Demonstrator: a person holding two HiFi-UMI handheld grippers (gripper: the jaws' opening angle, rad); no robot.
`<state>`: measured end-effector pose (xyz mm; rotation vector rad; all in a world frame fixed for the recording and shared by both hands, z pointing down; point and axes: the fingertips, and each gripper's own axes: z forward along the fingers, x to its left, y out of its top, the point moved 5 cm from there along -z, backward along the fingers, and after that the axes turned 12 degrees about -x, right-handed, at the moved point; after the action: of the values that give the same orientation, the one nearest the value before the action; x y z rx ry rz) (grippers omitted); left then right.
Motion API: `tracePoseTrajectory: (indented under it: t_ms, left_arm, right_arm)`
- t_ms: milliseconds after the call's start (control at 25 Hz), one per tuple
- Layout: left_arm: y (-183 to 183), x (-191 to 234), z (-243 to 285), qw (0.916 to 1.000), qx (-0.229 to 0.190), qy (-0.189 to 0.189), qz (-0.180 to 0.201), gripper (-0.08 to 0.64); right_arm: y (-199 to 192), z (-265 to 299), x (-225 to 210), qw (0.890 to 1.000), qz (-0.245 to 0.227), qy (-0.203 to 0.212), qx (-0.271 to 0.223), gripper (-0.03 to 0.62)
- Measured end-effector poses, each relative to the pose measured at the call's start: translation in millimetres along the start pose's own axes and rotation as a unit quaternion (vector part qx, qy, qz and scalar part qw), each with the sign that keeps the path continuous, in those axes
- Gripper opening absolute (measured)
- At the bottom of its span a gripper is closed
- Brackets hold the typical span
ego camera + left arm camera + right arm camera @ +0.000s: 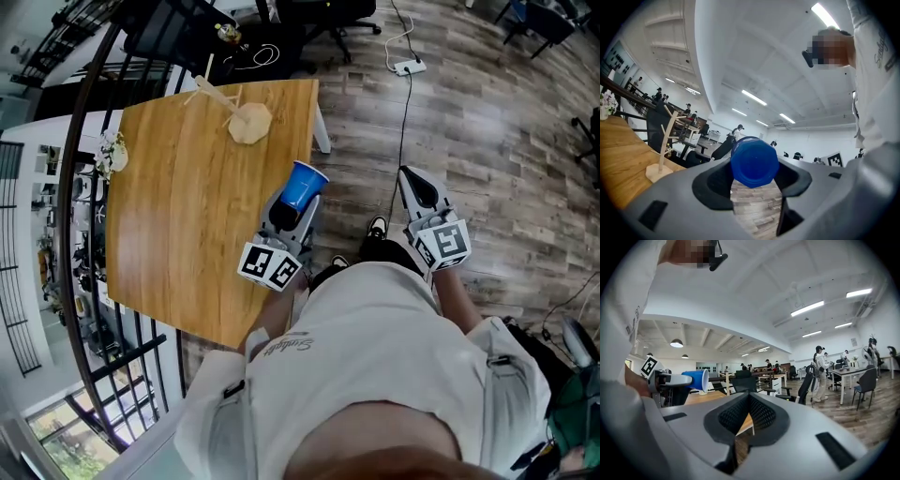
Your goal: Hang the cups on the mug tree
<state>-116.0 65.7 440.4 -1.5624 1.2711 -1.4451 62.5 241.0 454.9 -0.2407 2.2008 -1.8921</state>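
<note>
A blue plastic cup (304,183) lies on its side between the jaws of my left gripper (296,204), over the right edge of the wooden table (178,216). In the left gripper view the cup's bottom (754,161) faces the camera, and the left gripper (755,169) is shut on it. The wooden mug tree (246,120) stands at the table's far side, with its pegs bare; it also shows at the left (664,143). My right gripper (410,178) hangs over the floor to the right of the table, shut and holding nothing (749,398). The cup (696,379) is at that view's left.
A small flower vase (110,153) sits at the table's left edge. A black railing (80,187) curves along the left of the table. A power strip (410,67) with its cable lies on the wood floor beyond. Office chairs and desks stand farther off.
</note>
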Motion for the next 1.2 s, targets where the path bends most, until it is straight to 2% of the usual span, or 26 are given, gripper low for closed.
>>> tracePoseTrajectory:
  t_ms: [400, 560, 720, 1000, 1200]
  left_arm:
    - [2.5, 0.6, 66.1, 0.9993, 0.001, 0.001, 0.037, 0.255]
    - [-9.1, 1.2, 77.0, 0.9997, 0.0, 0.018, 0.016, 0.255]
    - [-19.4, 6.8, 80.5, 0.9994, 0.017, 0.03, 0.007, 0.255]
    - [-29.3, 28.9, 110.7, 0.9995, 0.013, 0.029, 0.004, 0.255]
    - [-33.5, 44.2, 139.9, 0.9997, 0.017, 0.018, -0.004, 0.255]
  right_arm:
    - [-13.1, 27.1, -62.8, 1.0, 0.018, 0.007, -0.016, -0.006]
    - [-20.1, 28.0, -80.0, 1.0, 0.022, 0.012, -0.012, -0.006]
    - [-28.3, 28.2, -92.0, 1.0, 0.03, 0.004, -0.005, -0.006]
    - [-48.9, 39.1, -107.1, 0.999, 0.038, -0.005, 0.016, -0.006]
    - [-45.6, 55.0, -123.5, 0.999, 0.03, -0.017, 0.026, -0.006]
